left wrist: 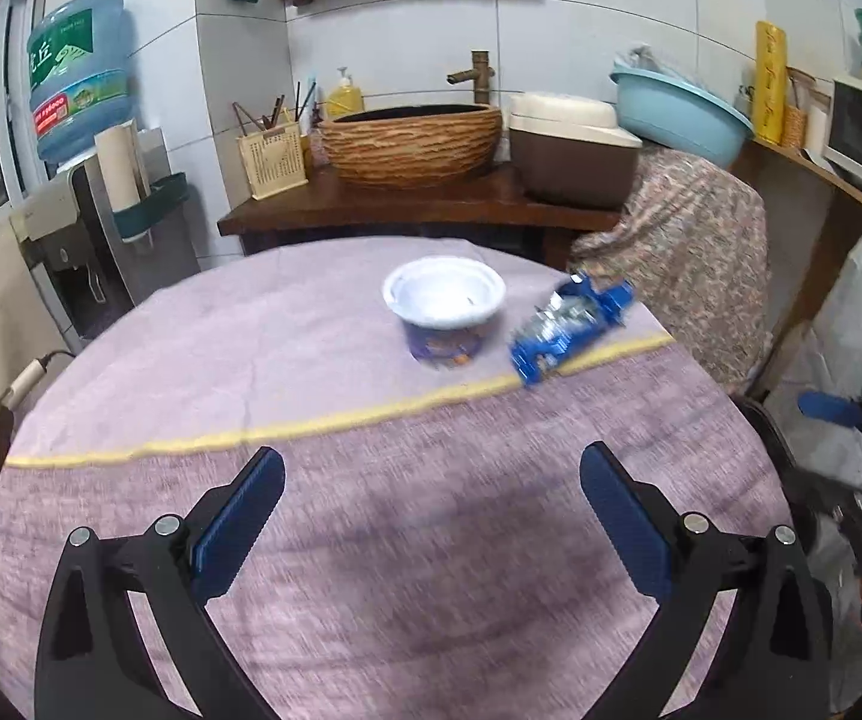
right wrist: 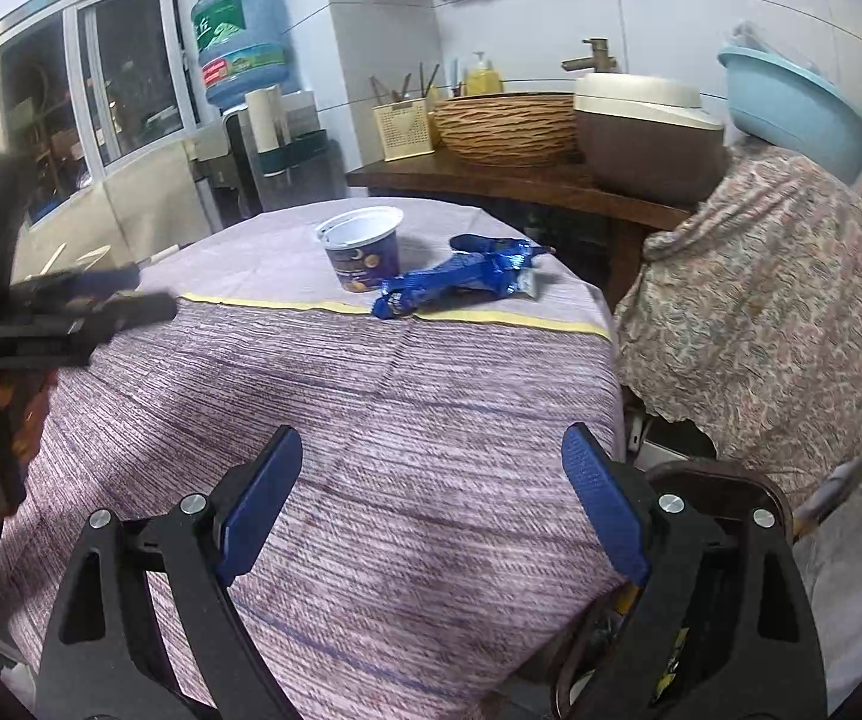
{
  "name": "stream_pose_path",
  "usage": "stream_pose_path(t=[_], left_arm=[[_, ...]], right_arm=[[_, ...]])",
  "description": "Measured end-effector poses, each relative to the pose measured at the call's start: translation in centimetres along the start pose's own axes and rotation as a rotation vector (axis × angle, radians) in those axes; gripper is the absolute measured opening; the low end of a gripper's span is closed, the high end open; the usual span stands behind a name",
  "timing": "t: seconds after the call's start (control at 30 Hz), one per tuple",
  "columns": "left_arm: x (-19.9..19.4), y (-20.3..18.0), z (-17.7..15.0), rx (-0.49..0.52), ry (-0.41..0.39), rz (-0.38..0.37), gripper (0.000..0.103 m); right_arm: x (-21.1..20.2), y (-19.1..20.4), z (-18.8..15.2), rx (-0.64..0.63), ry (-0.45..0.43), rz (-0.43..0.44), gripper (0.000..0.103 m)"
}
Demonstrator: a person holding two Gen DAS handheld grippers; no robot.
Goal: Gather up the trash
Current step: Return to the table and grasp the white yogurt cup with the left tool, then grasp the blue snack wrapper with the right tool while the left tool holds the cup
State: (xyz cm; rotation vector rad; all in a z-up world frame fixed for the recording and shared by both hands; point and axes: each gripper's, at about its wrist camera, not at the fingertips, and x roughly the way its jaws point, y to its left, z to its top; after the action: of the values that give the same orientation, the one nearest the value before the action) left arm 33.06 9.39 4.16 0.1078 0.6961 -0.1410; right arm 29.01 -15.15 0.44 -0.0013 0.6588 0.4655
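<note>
An empty white and purple snack cup [left wrist: 444, 309] stands upright on the far part of the purple cloth-covered round table [left wrist: 371, 510]. A crumpled blue foil wrapper [left wrist: 569, 327] lies just right of it. Both also show in the right wrist view, the cup [right wrist: 362, 255] and the wrapper [right wrist: 461, 279]. My left gripper [left wrist: 431, 474] is open and empty over the near table, well short of the cup. My right gripper [right wrist: 431, 462] is open and empty over the table's near right side. The left gripper shows blurred at the left edge [right wrist: 71, 312] of the right wrist view.
A dark bin [right wrist: 725, 480] with trash inside stands below the table's right edge. A chair draped in floral cloth [right wrist: 761, 312] stands right of the table. Behind are a wooden counter [left wrist: 419, 204] with a basin, a rice cooker [left wrist: 575, 150], and a water dispenser [left wrist: 80, 78].
</note>
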Motion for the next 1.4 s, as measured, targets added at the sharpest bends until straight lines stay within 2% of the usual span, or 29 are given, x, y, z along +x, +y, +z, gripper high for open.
stream_pose_path(t=[0.2,0.4,0.47,0.63,0.77,0.87,0.9,1.03,1.13,1.23,1.4], left_arm=[[2.9,0.8,3.9,0.057,0.001,0.006,0.083],[6.4,-0.4,6.7,0.102,0.038,-0.065,0.073],[8.0,-1.6,7.2,0.150,0.063,-0.074,0.072],[11.4,-3.4,8.2,0.187,0.117,-0.074,0.064],[14.5,-4.1,8.7,0.205,0.171,-0.029,0.057],[16.1,-4.1,8.5,0.206,0.209,-0.026,0.049],[16.5,-4.2,8.2,0.214,0.219,-0.018,0.042],[16.9,-3.9,7.3,0.202,0.233,-0.015,0.023],[16.7,-3.6,6.9,0.188,0.226,-0.011,0.014],[16.0,-3.0,6.7,0.168,0.207,0.000,0.009],[13.9,-1.1,6.2,0.099,0.172,-0.025,0.008]], right_arm=[[0.9,0.7,0.8,-0.030,0.009,-0.004,0.087],[1.6,0.8,0.9,-0.031,0.028,-0.002,0.087],[1.8,0.8,1.1,-0.036,0.032,-0.004,0.087],[2.2,0.4,1.3,-0.028,0.040,-0.008,0.087],[2.5,0.2,1.2,-0.021,0.050,-0.006,0.087],[2.7,0.2,1.2,-0.025,0.053,-0.008,0.087],[2.8,0.3,1.2,-0.025,0.056,-0.008,0.087],[3.3,0.3,1.1,-0.023,0.064,-0.007,0.087],[3.6,0.4,1.2,-0.024,0.067,0.000,0.087],[3.9,0.5,1.2,-0.025,0.066,0.005,0.087],[4.2,0.6,1.3,-0.011,0.062,0.019,0.087]])
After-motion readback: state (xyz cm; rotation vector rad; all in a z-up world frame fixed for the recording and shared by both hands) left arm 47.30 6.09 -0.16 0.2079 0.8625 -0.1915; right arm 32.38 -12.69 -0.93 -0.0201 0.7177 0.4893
